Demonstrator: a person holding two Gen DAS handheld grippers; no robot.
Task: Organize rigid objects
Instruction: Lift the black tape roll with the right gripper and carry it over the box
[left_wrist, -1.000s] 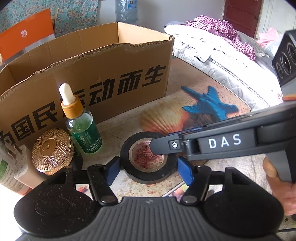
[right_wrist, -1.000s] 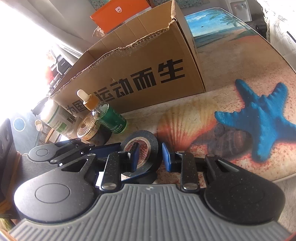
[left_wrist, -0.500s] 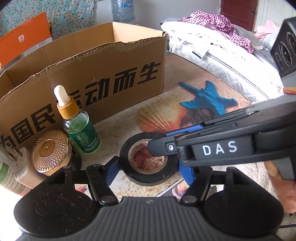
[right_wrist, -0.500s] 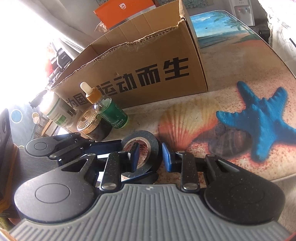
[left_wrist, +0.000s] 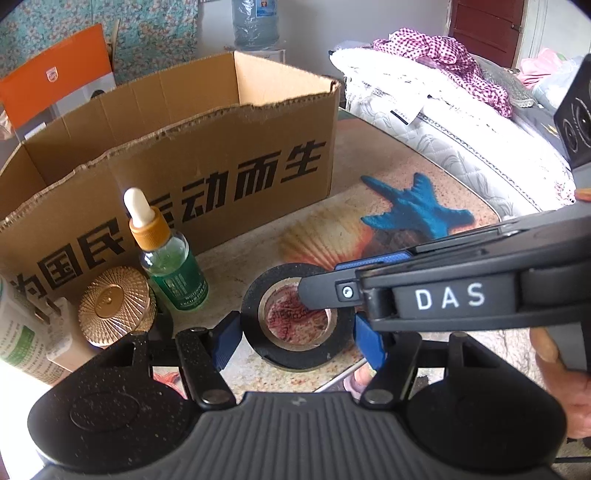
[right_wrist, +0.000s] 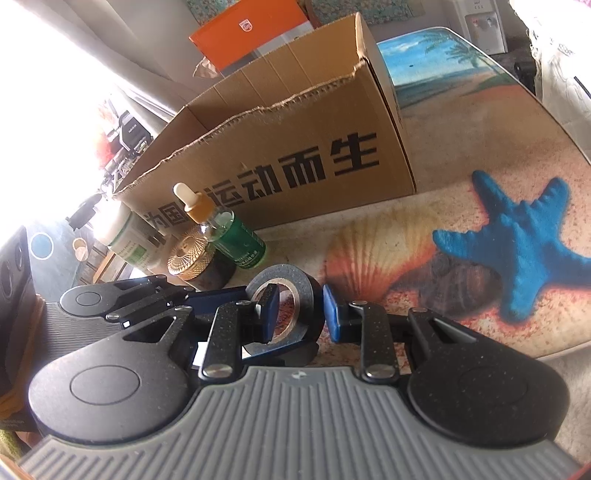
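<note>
cardboard box (left_wrist: 184, 177) open-topped on printed table (right_wrist: 461, 177) | dropper bottle (left_wrist: 166, 258) and gold-lid jar (left_wrist: 114, 310) just in front of box | tape roll (left_wrist: 295, 317) flat, near box front | left gripper (left_wrist: 297, 338) spread, straddles roll | right gripper (right_wrist: 300, 308) apart, one finger (right_wrist: 269, 306) inside roll, other outside

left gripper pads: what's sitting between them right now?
The black tape roll, flat on the table, between the left gripper pads; the right gripper finger dips into its core. Left wrist view.
</note>
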